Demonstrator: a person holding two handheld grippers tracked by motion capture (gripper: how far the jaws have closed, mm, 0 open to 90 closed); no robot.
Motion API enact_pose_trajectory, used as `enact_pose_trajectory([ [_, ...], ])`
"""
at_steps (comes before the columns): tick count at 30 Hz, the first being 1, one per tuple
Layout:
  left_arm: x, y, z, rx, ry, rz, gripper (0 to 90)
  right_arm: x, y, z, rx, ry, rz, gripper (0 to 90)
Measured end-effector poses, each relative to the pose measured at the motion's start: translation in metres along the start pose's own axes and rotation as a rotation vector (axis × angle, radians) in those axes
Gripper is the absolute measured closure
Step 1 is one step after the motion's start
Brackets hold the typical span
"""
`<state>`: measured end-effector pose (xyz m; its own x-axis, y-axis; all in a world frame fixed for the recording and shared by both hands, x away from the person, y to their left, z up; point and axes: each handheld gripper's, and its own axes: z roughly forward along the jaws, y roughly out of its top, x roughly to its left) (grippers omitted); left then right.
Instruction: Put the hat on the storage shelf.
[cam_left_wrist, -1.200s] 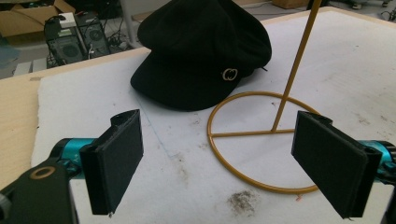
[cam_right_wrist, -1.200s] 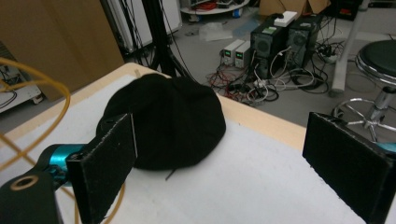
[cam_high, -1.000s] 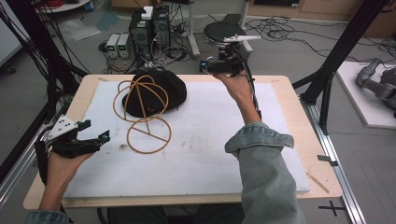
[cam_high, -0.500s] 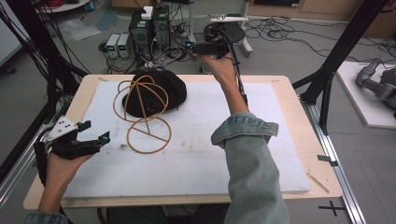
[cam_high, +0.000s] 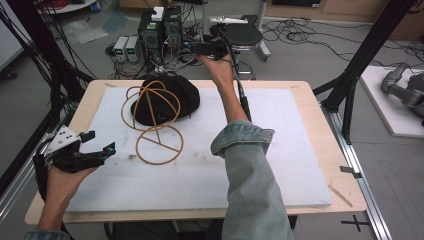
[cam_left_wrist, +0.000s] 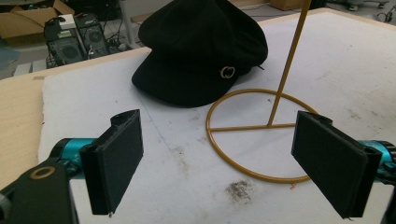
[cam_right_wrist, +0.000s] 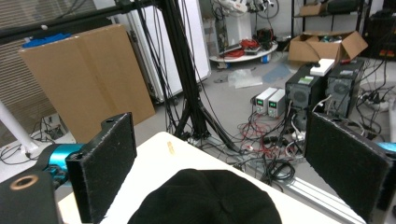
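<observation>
Both fingers (cam_right_wrist: 348, 158) spread above black hat (cam_right_wrist: 205, 198)

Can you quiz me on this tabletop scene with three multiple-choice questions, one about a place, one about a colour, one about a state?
1. Where is the black cap?
A. On the white mat's far left part
B. On the floor
C. In the left gripper

2. What colour is the wire hat stand?
A. Blue
B. Golden yellow
C. White

3. How do the left gripper's jaws stand?
A. Shut on the cap
B. Shut on the stand
C. Open, holding nothing

Answers: 1 A, the cap lies on the white mat; 2 B, its rings and rod are golden; 3 C, the left gripper view shows mat between its pads.
</observation>
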<state>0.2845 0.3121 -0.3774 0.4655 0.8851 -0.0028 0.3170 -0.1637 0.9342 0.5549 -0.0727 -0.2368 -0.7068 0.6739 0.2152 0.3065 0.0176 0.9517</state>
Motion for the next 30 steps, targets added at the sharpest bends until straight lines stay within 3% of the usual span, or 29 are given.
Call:
enact_pose_trajectory([
  [1,0.0,-0.001,0.0,0.0,0.002,-0.002,17.0,-0.003,-0.009,0.011,0.004,0.0,0.008,9.5],
  [4,0.001,-0.002,-0.002,0.002,0.009,-0.001,17.0,-0.005,-0.017,0.02,0.008,0.004,0.019,9.6],
  [6,0.002,-0.003,-0.003,0.003,0.013,-0.004,17.0,-0.01,-0.031,0.035,0.033,0.022,0.062,9.6],
  [12,0.002,-0.004,-0.006,0.004,0.018,-0.001,17.1,-0.005,-0.049,0.061,0.058,0.019,0.061,9.6],
  [16,0.002,-0.004,-0.008,0.001,0.017,-0.004,17.1,-0.002,-0.058,0.073,0.073,0.008,0.045,9.6],
  [30,0.003,-0.005,-0.01,-0.003,0.012,-0.005,17.2,-0.012,-0.094,0.105,0.183,-0.021,0.092,9.6],
])
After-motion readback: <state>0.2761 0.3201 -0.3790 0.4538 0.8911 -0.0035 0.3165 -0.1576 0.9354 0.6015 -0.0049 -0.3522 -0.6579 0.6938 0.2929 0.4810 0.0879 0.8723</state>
